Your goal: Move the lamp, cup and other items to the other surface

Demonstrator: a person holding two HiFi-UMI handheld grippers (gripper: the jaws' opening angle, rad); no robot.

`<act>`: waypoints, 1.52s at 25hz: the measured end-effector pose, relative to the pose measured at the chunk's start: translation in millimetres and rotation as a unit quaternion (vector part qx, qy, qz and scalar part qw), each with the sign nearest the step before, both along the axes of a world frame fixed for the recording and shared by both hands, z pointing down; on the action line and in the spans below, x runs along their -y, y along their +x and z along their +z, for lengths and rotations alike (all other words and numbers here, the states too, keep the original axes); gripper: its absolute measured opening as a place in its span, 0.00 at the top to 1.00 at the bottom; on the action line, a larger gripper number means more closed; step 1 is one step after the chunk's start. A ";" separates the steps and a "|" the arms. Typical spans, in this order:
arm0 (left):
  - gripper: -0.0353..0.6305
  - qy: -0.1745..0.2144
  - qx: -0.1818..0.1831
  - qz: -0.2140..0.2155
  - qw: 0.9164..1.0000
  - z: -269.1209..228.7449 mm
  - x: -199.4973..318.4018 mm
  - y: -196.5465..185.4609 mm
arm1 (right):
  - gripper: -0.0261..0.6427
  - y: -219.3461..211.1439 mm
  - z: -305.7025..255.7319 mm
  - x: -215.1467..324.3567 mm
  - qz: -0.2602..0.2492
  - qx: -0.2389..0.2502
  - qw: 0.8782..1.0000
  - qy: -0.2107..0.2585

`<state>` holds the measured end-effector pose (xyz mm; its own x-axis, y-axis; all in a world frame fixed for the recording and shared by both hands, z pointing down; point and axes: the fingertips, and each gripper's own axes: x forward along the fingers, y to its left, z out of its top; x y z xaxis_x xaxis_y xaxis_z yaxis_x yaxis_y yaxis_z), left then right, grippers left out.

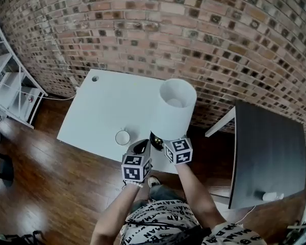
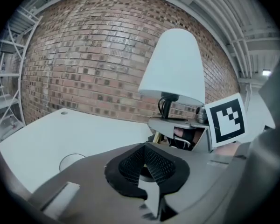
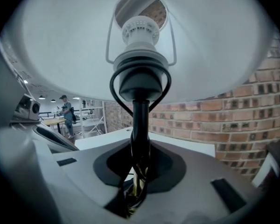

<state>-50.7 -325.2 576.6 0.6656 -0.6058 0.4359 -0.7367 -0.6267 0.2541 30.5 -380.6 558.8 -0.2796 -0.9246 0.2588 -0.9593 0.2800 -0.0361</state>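
Room: wood floor (image 1: pixel 51 177) underfoot, a white table (image 1: pixel 102 101) ahead against a brick wall (image 1: pixel 194 29), and a dark table (image 1: pixel 270 147) off to the right.
Risk: the lamp (image 1: pixel 176 103) is pinched low on a thin stem with a broad shade high above it, so I judge it top-heavy. A quick swing toward the dark table could make it pivot or slip in the pads. The black cord (image 3: pixel 115 90) looped by the socket could also snag.
Left gripper (image 2: pixel 147 167): jaws pressed together with nothing between them. It hangs just beside the other tool (a free hand, so far).
Right gripper (image 3: pixel 135 190): jaws nearly closed, clamped on the lamp's black stem (image 3: pixel 140 120), with the cord running down alongside it.
Lamp position: at the white table's near right corner, shade upright. Its base is hidden, so I cannot tell whether it has left the tabletop.
Cup (image 1: pixel 122 137): standing on the white table near its front edge, just left of the grippers, untouched.
Destination: the dark table, well apart from the lamp, with a small pale object (image 1: pixel 272 196) near its front.
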 end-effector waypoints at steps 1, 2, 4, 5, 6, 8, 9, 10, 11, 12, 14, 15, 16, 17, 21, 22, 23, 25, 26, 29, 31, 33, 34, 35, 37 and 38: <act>0.95 0.000 -0.002 0.014 1.000 -1.2 -8.6 7.4 | 0.85 9.9 -4.6 -12.3 0.015 -0.002 1.000 0.001; 0.95 0.001 -0.003 0.029 1.000 -3.0 -18.4 15.1 | 0.85 19.7 -9.9 -25.9 0.031 -0.004 1.000 0.002; 0.95 0.005 -0.004 0.061 0.998 -8.4 -40.2 31.0 | 0.85 39.7 -20.9 -56.0 0.064 -0.004 0.998 0.006; 0.95 0.007 -0.006 0.078 0.997 -11.4 -52.2 39.4 | 0.85 51.1 -25.1 -72.7 0.082 -0.005 0.997 0.007; 0.95 0.007 -0.008 0.098 0.995 -13.9 -64.9 48.6 | 0.85 63.6 -28.8 -90.7 0.104 -0.005 0.995 0.007; 0.95 0.006 -0.012 0.143 0.990 -16.2 -93.9 70.0 | 0.85 89.1 -36.3 -131.5 0.152 -0.008 0.988 0.008; 0.95 0.007 -0.013 0.168 0.986 -16.0 -110.1 82.6 | 0.85 101.7 -39.4 -153.9 0.177 -0.010 0.984 0.008; 0.95 0.007 -0.015 0.193 0.981 -15.3 -127.0 96.9 | 0.85 114.6 -42.1 -176.8 0.202 -0.013 0.979 0.008; 0.95 0.006 -0.017 0.218 0.976 -14.5 -144.2 112.5 | 0.85 128.1 -44.1 -199.7 0.226 -0.016 0.974 0.007; 0.95 0.004 -0.017 0.242 0.970 -13.5 -161.3 128.4 | 0.85 141.5 -45.6 -221.8 0.249 -0.019 0.968 0.006; 0.95 -0.002 -0.016 0.280 0.960 -12.0 -194.2 158.4 | 0.85 167.1 -47.9 -263.1 0.288 -0.023 0.957 0.004; 0.95 -0.005 -0.016 0.298 0.955 -12.2 -210.3 172.1 | 0.85 179.4 -49.1 -282.8 0.307 -0.023 0.952 0.003; 0.95 -0.007 -0.015 0.315 0.949 -12.8 -226.6 184.9 | 0.85 191.6 -50.2 -302.4 0.325 -0.023 0.945 0.002; 0.95 -0.008 -0.015 0.334 0.942 -13.5 -243.2 196.7 | 0.85 203.4 -50.9 -322.0 0.344 -0.022 0.939 0.000; 0.95 -0.005 -0.017 0.409 0.912 -14.2 -310.4 242.0 | 0.85 249.7 -48.5 -399.6 0.418 -0.022 0.908 -0.001; 0.95 -0.004 -0.018 0.425 0.905 -14.1 -325.6 253.6 | 0.85 261.5 -47.7 -417.1 0.434 -0.023 0.901 0.000; 0.95 -0.002 -0.017 0.439 0.899 -13.8 -338.9 264.7 | 0.85 272.6 -46.7 -432.6 0.447 -0.023 0.894 0.000; 0.95 -0.001 -0.017 0.458 0.889 -13.8 -361.6 286.5 | 0.85 293.7 -44.6 -459.2 0.467 -0.023 0.884 0.000; 0.95 -0.001 -0.017 0.466 0.885 -14.1 -371.7 297.5 | 0.85 304.4 -43.8 -470.8 0.475 -0.023 0.880 0.000; 0.95 -0.001 -0.015 0.486 0.874 -11.6 -397.0 330.2 | 0.85 337.1 -41.2 -499.1 0.496 -0.021 0.868 0.002; 0.95 -0.003 -0.011 0.495 0.869 -7.5 -410.0 351.3 | 0.85 358.8 -38.2 -513.2 0.505 -0.021 0.863 0.002; 0.95 -0.003 -0.008 0.501 0.865 -4.8 -418.8 372.1 | 0.85 380.7 -35.7 -523.5 0.512 -0.022 0.859 0.002; 0.95 -0.004 -0.008 0.503 0.864 -4.2 -422.1 382.6 | 0.85 392.0 -34.4 -528.1 0.515 -0.022 0.857 0.001; 0.95 -0.004 -0.007 0.505 0.863 -3.6 -424.6 392.8 | 0.85 403.5 -32.7 -532.3 0.519 -0.022 0.855 0.001; 0.95 -0.005 -0.004 0.506 0.862 -0.9 -426.9 410.3 | 0.85 426.1 -26.9 -537.9 0.523 -0.021 0.852 0.001; 0.95 -0.006 -0.002 0.506 0.863 1.4 -427.2 418.0 | 0.85 437.4 -23.1 -540.3 0.524 -0.021 0.851 0.001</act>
<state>367.3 102.0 578.0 0.8526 0.2907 0.4342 0.1870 -0.9457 0.2660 467.9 159.6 535.7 0.7089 -0.6610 0.2461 -0.6825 -0.7309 0.0032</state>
